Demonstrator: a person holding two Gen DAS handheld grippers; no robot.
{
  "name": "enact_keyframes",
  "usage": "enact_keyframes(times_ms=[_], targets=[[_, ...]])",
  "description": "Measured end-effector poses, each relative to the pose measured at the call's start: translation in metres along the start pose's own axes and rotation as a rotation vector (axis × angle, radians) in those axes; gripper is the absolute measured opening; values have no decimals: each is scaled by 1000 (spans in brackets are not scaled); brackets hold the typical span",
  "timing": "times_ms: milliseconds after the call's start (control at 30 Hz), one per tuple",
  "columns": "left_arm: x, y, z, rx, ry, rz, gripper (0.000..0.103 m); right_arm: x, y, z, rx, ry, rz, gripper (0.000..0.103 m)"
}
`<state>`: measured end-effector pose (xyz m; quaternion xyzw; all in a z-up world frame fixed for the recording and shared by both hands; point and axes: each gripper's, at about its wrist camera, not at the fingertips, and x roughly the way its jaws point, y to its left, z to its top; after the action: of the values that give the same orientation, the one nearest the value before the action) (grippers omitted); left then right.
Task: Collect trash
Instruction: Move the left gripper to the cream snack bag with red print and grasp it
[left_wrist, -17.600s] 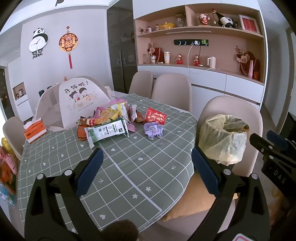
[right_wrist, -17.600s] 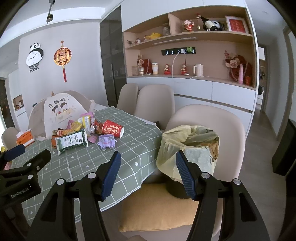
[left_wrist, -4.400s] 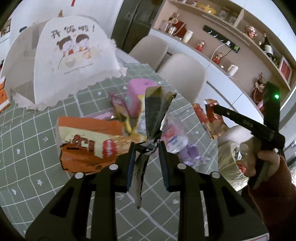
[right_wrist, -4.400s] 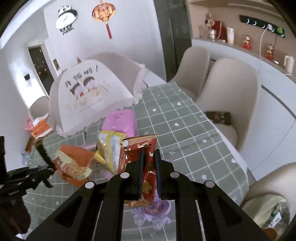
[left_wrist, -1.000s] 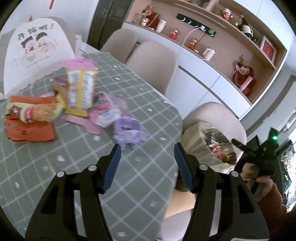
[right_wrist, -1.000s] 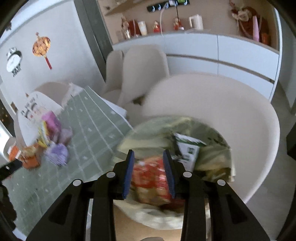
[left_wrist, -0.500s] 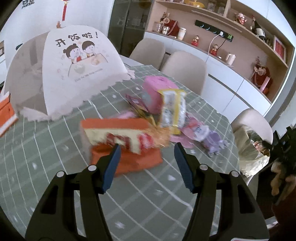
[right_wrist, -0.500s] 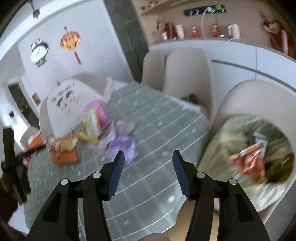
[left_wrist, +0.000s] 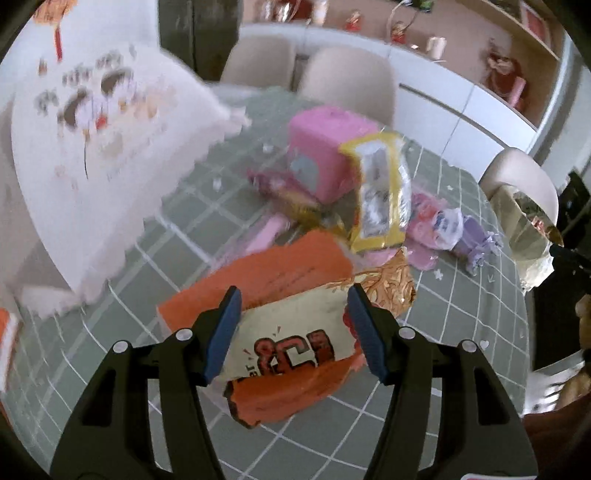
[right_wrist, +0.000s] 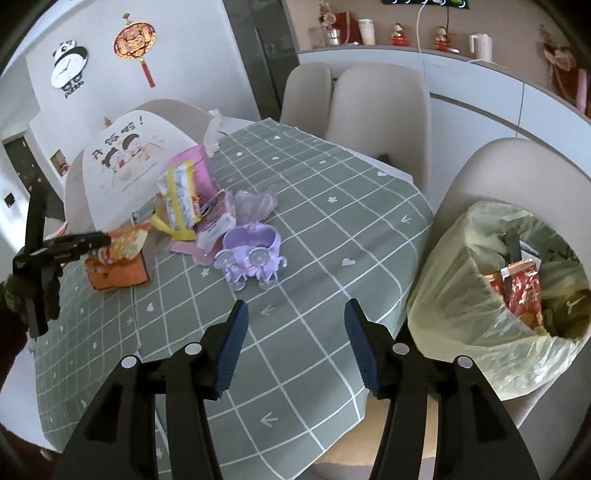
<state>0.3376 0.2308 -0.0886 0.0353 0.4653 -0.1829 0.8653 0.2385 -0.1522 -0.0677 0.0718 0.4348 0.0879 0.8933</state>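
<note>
Your left claw (left_wrist: 293, 328) gapes wide and empty, straddling the orange snack packet (left_wrist: 291, 325) on the table (left_wrist: 461, 317) to line up a pinch. Right claw (right_wrist: 293, 339), also wide and empty, hovers beside the bin bag (right_wrist: 480, 295). A second ago it released the red wrapper (right_wrist: 522, 291) there.

Both claws (left_wrist: 293, 328) (right_wrist: 295, 341) wide apart, empty
</note>
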Motion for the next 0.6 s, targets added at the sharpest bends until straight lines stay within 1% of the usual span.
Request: enact_keyframes(times_ms=[100,167,233,300,333,433,533,600], targets=[[-6,-6,-10,-4,9,-21,57,5,1,5,-40,9,-40,51],[-11,-16,-17,-2,30,-54,57,9,0,9,-45,8,-56,51],[-14,-30,-28,17,53,-63,57,15,-2,14,-41,12,-38,51],[-12,-44,-38,28,79,-52,57,19,-1,19,-49,12,-23,51],[-11,-50,-43,19,89,-49,57,21,0,21,-54,11,-17,51],[-10,-67,-59,-24,113,-86,57,28,2,25,-67,21,6,51],[-16,-81,-73,-56,101,-95,57,31,3,27,-99,29,42,51],[-21,-88,-81,-98,93,-114,57,33,1,29,-111,31,76,51]])
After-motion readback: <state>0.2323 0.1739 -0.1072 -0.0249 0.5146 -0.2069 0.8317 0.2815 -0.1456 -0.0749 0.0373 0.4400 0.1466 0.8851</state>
